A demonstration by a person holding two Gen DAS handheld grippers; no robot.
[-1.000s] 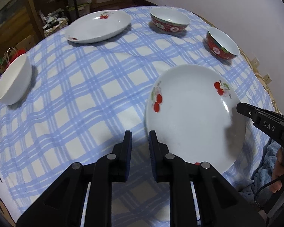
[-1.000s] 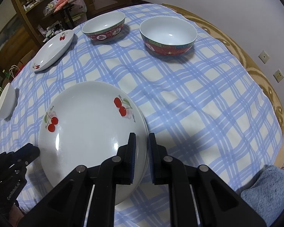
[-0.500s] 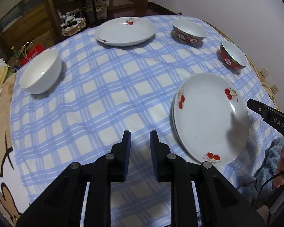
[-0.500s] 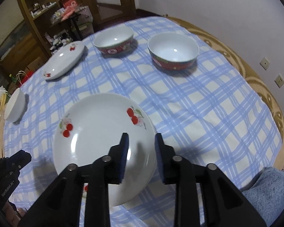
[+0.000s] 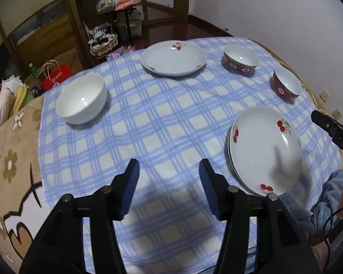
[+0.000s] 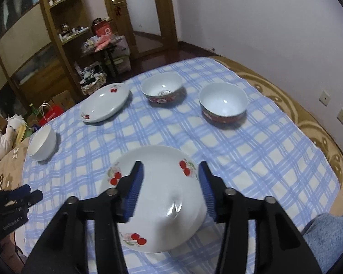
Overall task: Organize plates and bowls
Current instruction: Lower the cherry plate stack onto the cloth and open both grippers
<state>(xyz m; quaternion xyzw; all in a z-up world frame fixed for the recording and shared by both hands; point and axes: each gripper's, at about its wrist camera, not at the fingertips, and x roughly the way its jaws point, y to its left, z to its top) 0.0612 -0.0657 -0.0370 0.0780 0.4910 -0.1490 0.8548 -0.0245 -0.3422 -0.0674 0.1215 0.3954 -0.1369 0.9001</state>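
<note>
Both claws, left (image 5: 169, 166) and right (image 6: 171, 169), are spreading, gripping nothing; stacked plates (image 6: 157, 196) rest near the table's (image 6: 274, 150) near edge.

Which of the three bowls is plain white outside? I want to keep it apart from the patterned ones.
The white bowl at the table's left edge, standing alone. The other two bowls are red-patterned outside and sit together on the far right.

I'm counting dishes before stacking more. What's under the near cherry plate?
A second plate's rim peeks out along the left edge of the near cherry plate, so it tops a stack. The top plate covers the rest, including anything further beneath.
</note>
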